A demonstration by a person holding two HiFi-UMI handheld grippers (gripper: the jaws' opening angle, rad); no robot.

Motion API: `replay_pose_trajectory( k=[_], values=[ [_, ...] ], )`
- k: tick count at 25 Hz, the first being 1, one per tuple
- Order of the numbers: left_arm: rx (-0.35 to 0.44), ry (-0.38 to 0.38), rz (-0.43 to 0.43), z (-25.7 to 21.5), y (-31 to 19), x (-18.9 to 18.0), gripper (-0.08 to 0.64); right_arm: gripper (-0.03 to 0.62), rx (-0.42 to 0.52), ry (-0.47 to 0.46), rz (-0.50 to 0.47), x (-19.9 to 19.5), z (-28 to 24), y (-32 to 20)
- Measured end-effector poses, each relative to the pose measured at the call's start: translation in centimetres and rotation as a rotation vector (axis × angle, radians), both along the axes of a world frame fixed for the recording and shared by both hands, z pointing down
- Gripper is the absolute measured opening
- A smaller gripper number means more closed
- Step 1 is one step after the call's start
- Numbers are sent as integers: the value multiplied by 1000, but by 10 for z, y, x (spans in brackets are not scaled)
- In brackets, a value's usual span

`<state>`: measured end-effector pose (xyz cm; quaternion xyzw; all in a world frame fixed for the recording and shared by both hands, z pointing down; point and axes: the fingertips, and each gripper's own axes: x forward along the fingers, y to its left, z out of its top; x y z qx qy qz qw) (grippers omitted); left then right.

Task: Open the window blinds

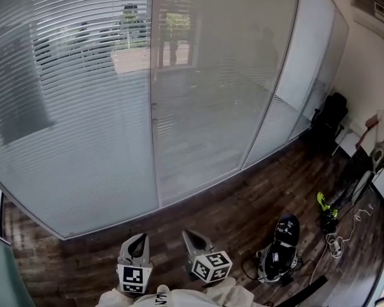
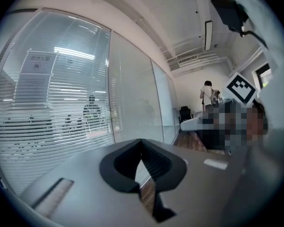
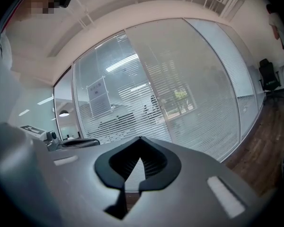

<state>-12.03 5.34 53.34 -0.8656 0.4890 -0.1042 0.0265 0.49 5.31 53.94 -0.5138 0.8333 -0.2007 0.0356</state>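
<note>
The left claw (image 1: 136, 240) and right claw (image 1: 193, 236) are clenched, empty, well apart from the blinds (image 1: 77, 94); no cord is seen, so the control may be missed.

Person (image 1: 383, 130) cut by right edge, figures (image 1: 132, 19) behind blinds (image 1: 83, 82) indistinct
</note>
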Motion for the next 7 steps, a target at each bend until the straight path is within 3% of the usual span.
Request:
replay_pose_trajectory(
  k=[7],
  values=[
    [7,-7,0,-5,-4,13,0,0,5,1,-5,13,-3,-4]
  ],
)
